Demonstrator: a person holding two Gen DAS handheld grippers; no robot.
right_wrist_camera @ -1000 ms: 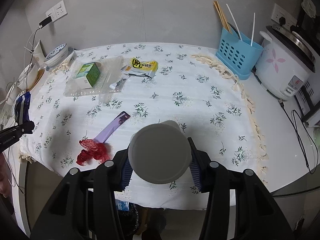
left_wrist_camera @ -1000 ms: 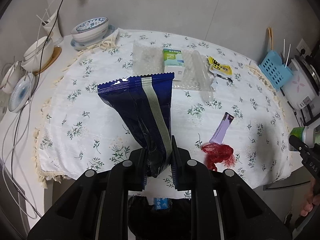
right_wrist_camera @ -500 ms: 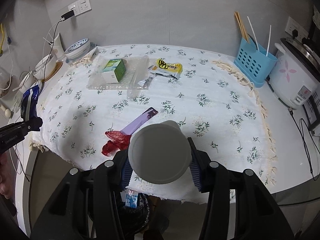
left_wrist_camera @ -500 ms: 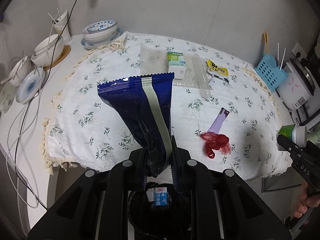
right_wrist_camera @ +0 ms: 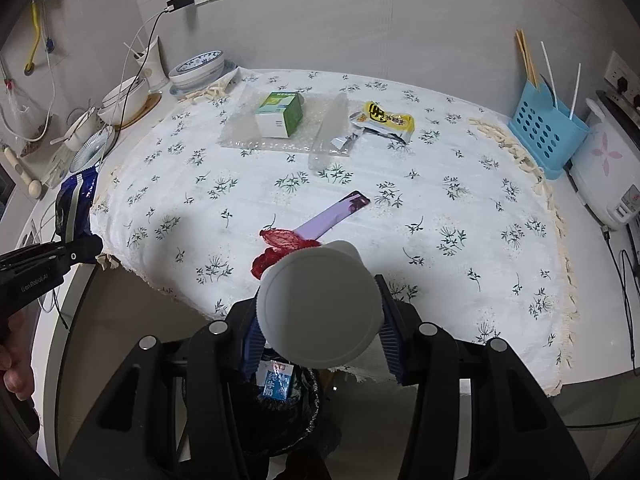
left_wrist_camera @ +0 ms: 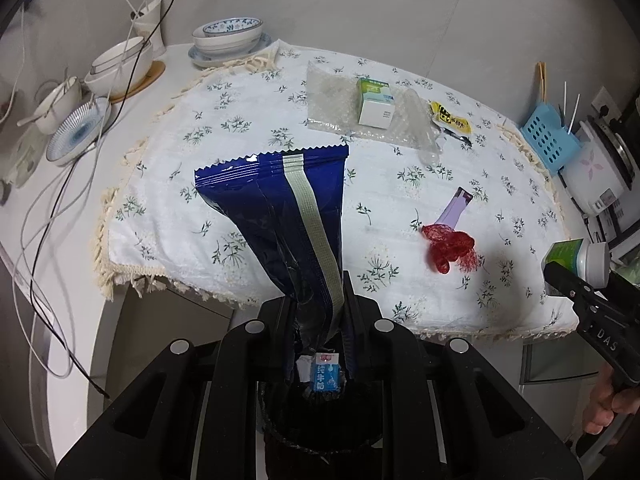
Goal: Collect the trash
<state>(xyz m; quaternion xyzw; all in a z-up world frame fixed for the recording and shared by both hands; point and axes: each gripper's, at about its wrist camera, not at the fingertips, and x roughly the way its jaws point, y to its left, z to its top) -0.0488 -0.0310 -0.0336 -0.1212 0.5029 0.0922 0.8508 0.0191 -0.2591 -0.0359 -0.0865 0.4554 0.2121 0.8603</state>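
My left gripper [left_wrist_camera: 318, 322] is shut on the lower end of a dark blue snack bag [left_wrist_camera: 288, 216] that stands up in front of the lens. Below it a black-lined trash bin [left_wrist_camera: 320, 420] holds a small blue milk carton [left_wrist_camera: 325, 376]. My right gripper [right_wrist_camera: 318, 320] is shut on a white-capped bottle [right_wrist_camera: 318, 306], held over the same bin [right_wrist_camera: 280, 420] off the table's front edge. In the left wrist view the bottle [left_wrist_camera: 576, 262] shows a green label at the far right. A red net [left_wrist_camera: 450, 246], a purple wrapper [left_wrist_camera: 456, 210], a green-white box [left_wrist_camera: 376, 102] and a yellow packet [left_wrist_camera: 450, 118] lie on the floral cloth.
Bowls and plates [left_wrist_camera: 120, 64] crowd the counter at the left, with loose cables [left_wrist_camera: 48, 200] hanging over its edge. A blue utensil holder [right_wrist_camera: 548, 132] and a rice cooker [right_wrist_camera: 612, 176] stand at the right. Clear plastic wrap [right_wrist_camera: 280, 128] lies under the box.
Both grippers have drawn back from the table toward its front edge. The trash bin with the milk carton has come into view beneath each of them. Both grips are unchanged.
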